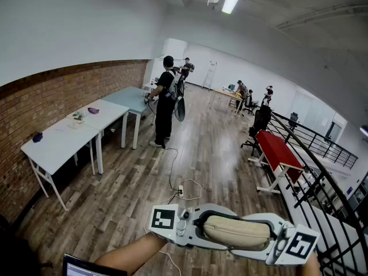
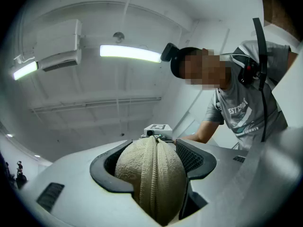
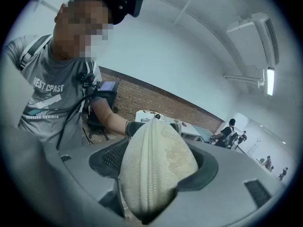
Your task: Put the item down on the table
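Beige oval zip pouch, textured fabric, zipper closed and running along its edge, lies lengthwise and roughly level in mid-air, one end clamped in the left gripper, the other in the right gripper; white table well apart, far left

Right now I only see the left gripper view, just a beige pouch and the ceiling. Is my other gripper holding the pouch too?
Observer: Yes. In its own view the right gripper is clamped on the other end of the pouch.
Operator: Is there a table under it?
Observer: No. The head view shows wooden floor below the pouch.
Operator: So where's a table?
Observer: Off to the left, white tables stand by the brick wall.
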`<action>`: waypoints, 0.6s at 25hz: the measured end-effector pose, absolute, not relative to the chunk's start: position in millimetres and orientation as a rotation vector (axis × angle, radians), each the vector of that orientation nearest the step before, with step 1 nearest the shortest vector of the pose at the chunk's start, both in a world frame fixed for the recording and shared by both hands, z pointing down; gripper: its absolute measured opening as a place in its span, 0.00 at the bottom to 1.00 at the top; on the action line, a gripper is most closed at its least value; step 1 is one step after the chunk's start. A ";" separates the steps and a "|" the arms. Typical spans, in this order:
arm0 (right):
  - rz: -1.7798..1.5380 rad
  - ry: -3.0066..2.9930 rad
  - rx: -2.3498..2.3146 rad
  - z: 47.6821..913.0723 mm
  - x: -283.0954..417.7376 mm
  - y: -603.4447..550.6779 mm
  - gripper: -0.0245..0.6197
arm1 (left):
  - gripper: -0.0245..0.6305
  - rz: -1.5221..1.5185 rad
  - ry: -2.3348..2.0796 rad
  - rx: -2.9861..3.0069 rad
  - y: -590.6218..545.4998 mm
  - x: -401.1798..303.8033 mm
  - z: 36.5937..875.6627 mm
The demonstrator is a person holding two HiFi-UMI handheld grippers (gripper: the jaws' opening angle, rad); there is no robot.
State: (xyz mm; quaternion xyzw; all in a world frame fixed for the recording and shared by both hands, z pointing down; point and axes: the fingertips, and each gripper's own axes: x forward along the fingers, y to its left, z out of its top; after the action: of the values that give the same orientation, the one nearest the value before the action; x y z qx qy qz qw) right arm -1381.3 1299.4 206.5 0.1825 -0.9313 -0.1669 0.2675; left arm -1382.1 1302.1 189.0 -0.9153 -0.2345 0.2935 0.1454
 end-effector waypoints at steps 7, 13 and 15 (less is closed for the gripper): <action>-0.455 -2.512 0.486 196.6 -1385.8 1296.1 0.48 | 0.48 0.865 -0.669 -2.630 1298.9 -1386.5 179.5; -0.458 -2.495 0.468 194.3 -1391.4 1287.5 0.48 | 0.48 0.896 -0.658 -2.625 1290.0 -1391.9 177.5; -0.459 -2.492 0.466 192.1 -1391.5 1284.9 0.48 | 0.48 0.903 -0.655 -2.624 1287.3 -1392.1 175.0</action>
State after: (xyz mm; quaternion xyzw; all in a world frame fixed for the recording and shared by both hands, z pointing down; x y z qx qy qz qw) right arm -1391.5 1284.9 192.1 0.1736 -0.9289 -0.1710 0.2789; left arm -1392.1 1287.3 175.0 -0.9106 -0.2274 0.3134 0.1444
